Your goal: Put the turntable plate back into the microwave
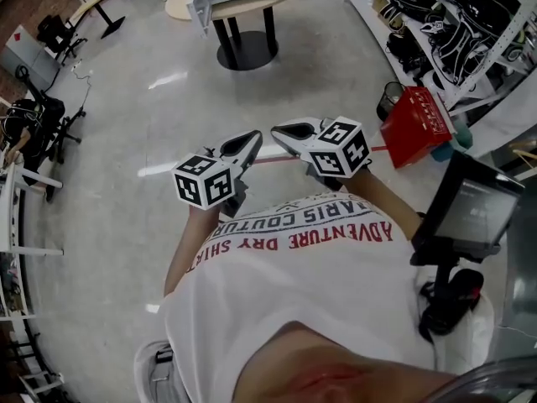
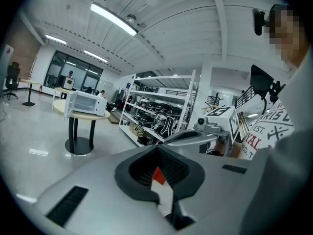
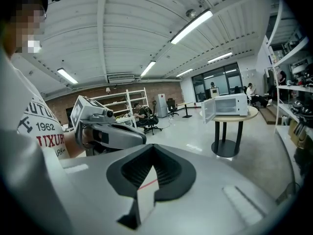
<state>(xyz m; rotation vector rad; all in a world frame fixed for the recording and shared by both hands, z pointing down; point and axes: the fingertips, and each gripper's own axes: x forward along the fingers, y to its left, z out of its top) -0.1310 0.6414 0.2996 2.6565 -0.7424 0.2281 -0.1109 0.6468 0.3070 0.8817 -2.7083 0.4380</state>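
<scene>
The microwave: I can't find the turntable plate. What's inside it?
The microwave stands with its door open; the cavity looks pale, but too small to tell what lies inside.

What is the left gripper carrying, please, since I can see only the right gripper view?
Observer: Nothing. In its own view, the left gripper has its jaws together with nothing between them.
Operator: Thank you. Is anything close by on the right?
Observer: Yes. The head view shows a red box near the shelves, to the right of the right gripper.
</scene>
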